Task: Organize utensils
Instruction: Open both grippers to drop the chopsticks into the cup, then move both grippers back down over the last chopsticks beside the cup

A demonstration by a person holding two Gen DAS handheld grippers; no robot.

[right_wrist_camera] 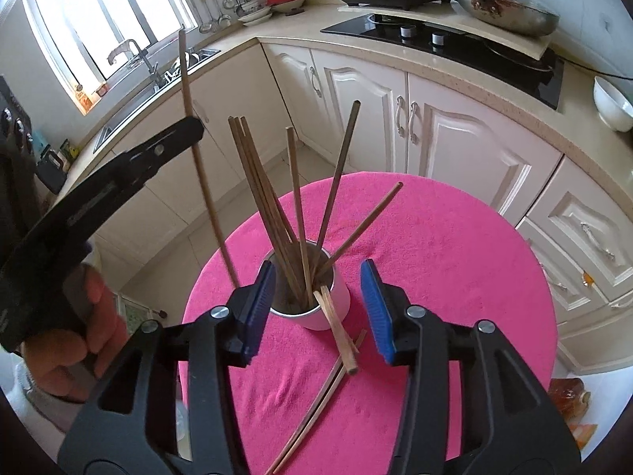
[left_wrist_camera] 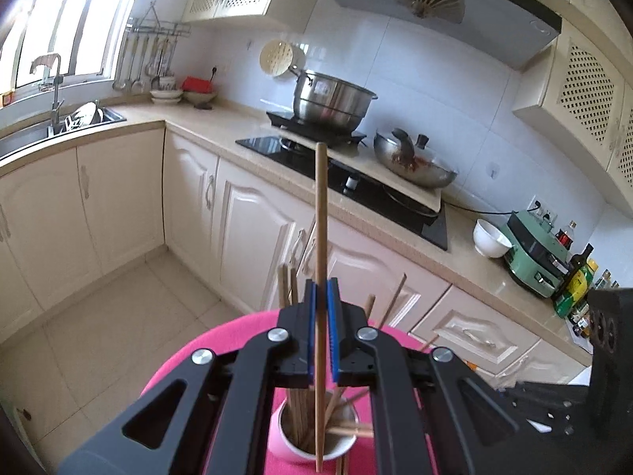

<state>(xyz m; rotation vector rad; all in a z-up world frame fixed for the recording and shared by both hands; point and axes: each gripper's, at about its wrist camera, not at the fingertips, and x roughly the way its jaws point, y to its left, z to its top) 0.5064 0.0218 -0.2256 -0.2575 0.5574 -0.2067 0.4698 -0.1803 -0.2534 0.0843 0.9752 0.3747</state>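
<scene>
We see the kitchen cabinets running behind a round worktop draped in a pink towel, the largest things in view. On the towel stands a white cup holding a fan of wooden chopsticks that lean outward at different angles. Our right claw hangs just above the cup, its blue pads spread wide on either side of it and gripping nothing. Our left claw is clamped tight on a single chopstick, which stands nearly upright; from the left wrist its lower end seems to reach into the cup. Two loose chopsticks lie on the towel beside the cup, and another short pair leans against its rim
</scene>
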